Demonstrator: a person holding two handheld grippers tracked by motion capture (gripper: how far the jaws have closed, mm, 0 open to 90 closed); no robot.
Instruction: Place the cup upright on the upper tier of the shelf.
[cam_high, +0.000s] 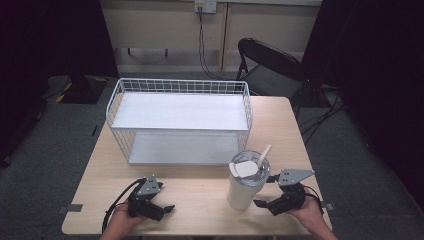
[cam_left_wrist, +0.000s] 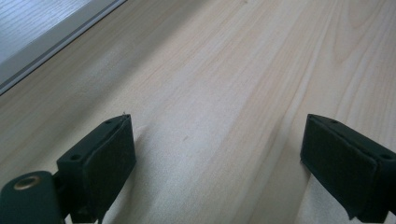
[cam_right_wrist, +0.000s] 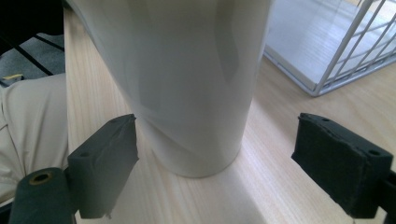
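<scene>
On the table (cam_high: 200, 190), your right gripper (cam_right_wrist: 217, 163) has its fingers (cam_right_wrist: 105, 163) wide around the cup (cam_high: 245, 182), not touching; your left gripper (cam_high: 162, 209) rests wide, empty.

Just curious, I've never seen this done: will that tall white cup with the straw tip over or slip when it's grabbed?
The cup is tall and narrows toward its base, so a push near the lid might tip it. Its wall looks smooth and glossy, so it could slip, though the right tool has padded jaws standing open around the base. It looks rigid; its fill is hidden.
</scene>
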